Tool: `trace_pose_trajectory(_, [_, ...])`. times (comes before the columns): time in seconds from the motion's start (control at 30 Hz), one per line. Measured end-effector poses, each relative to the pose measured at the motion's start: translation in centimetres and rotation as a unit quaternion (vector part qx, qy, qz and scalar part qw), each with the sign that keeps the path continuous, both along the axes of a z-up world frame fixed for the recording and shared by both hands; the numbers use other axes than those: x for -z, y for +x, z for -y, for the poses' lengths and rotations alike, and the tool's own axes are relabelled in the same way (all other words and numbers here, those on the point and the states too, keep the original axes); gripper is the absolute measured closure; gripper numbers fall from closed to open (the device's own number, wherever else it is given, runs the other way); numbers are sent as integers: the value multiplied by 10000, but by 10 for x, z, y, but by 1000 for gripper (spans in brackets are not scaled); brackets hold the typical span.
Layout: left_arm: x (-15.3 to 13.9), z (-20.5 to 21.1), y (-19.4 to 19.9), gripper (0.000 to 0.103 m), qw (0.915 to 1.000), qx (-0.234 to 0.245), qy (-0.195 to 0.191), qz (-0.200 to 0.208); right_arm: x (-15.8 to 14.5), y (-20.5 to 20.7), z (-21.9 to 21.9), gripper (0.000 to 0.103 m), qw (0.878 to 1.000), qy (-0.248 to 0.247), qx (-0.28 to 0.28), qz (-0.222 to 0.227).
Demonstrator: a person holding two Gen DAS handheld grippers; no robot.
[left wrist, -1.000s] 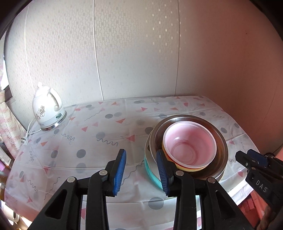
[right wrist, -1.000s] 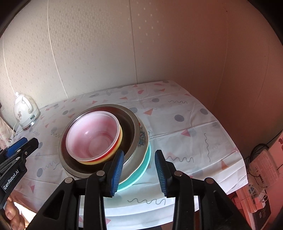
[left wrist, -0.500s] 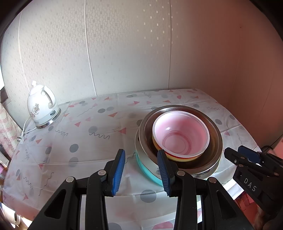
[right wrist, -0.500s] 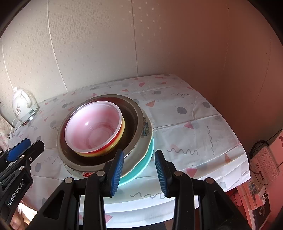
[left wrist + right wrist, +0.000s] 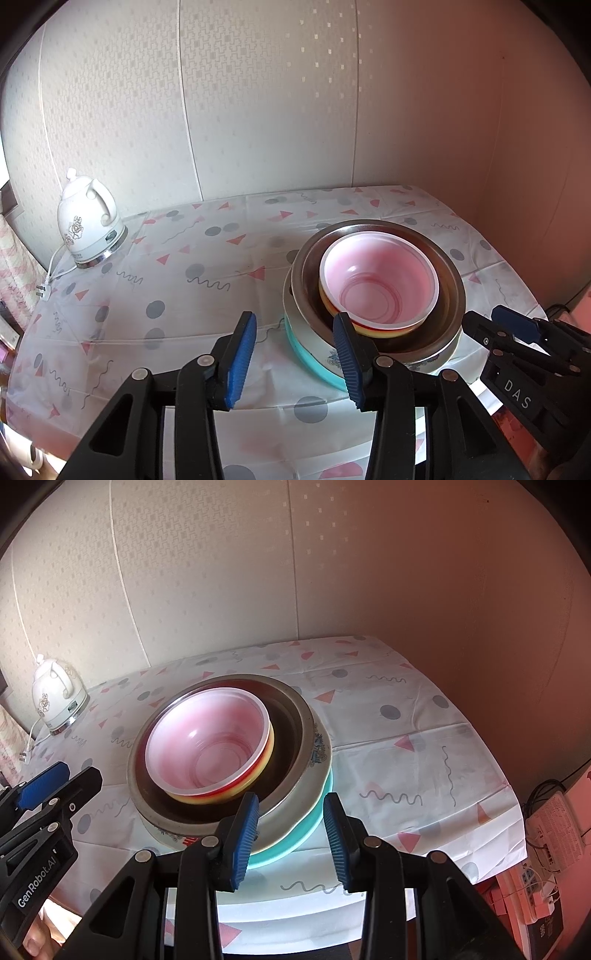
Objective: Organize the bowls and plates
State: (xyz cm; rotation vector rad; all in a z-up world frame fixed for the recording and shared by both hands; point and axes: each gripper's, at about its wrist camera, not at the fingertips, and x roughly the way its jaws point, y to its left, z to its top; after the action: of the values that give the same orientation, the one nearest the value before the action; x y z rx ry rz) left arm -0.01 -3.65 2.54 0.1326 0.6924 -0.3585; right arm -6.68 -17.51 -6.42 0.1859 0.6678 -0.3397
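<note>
One stack stands near the table's front edge: a teal plate [image 5: 314, 363] [image 5: 295, 843], a white patterned dish [image 5: 317, 753], a steel bowl [image 5: 448, 271] [image 5: 291, 709], a yellow bowl [image 5: 267, 755] and a pink translucent bowl [image 5: 380, 277] [image 5: 210, 738] on top. My left gripper [image 5: 294, 319] [image 5: 79, 771] hovers just off the stack's left side. Its jaws are opening, with nothing between the pads. On the stack's right side my right gripper [image 5: 291, 799] [image 5: 484, 317] hangs open, touching nothing.
A white electric kettle [image 5: 88, 227] [image 5: 57, 694] with its cord unplugged stands at the table's back left. The patterned tablecloth [image 5: 207, 258] covers the table, with walls behind and to the right. A power strip and a white box [image 5: 554, 834] sit past the right edge.
The left gripper's jaws have spread a little wider. Both grippers have hardly moved, and the stack is unchanged.
</note>
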Motion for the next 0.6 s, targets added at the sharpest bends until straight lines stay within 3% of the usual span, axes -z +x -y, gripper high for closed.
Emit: trace_pose_trajectory(0.6, [1,1,0,53,10000,12,-6,5,1,1,-3,66,10000,21,-16,-30])
